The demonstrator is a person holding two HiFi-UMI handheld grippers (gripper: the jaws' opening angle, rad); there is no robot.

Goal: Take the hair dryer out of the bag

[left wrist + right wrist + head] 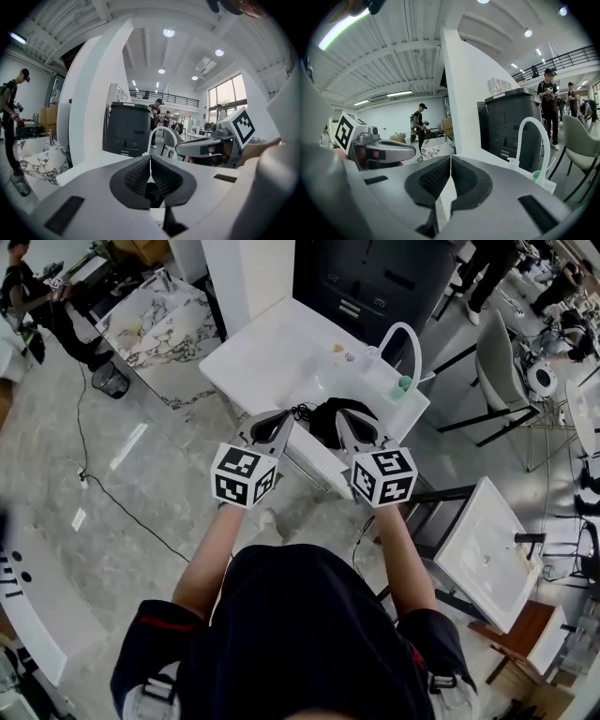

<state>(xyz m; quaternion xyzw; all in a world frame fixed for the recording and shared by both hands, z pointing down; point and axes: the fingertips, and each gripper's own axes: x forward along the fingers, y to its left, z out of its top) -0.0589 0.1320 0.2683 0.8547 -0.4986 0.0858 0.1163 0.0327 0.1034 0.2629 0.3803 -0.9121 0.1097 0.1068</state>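
Black fabric marks the target: a dark, slumped bag point(328, 418) lies on the white counter point(272, 352), at the counter's near edge, with the arched faucet point(403, 343) and a small green item point(404, 385) at its far right corner. The hair dryer does not show as a separate shape. I judge it to be inside the bag, and a thin black cord point(300, 411) curls out beside the bag on the counter.

The left gripper point(279, 423) and the right gripper point(345, 420) hover side by side at the counter's near edge, one on each flank of the bag. In each gripper view the ribbed pads are pressed together with nothing between them, so both claws are closed and empty. The task looks barely begun.

Several things could go wrong from here:
- The bag sits right at the counter's edge, so a pull toward the person could drag it off before it is pinned.
- Limp fabric may bunch up, so a pinch takes cloth and the dryer stays inside.
- The cord could catch on the bag's opening and tug the dryer back.
- The two grippers are close together and may knock each other at the bag.
- A hard push away could slide the bag toward the faucet.
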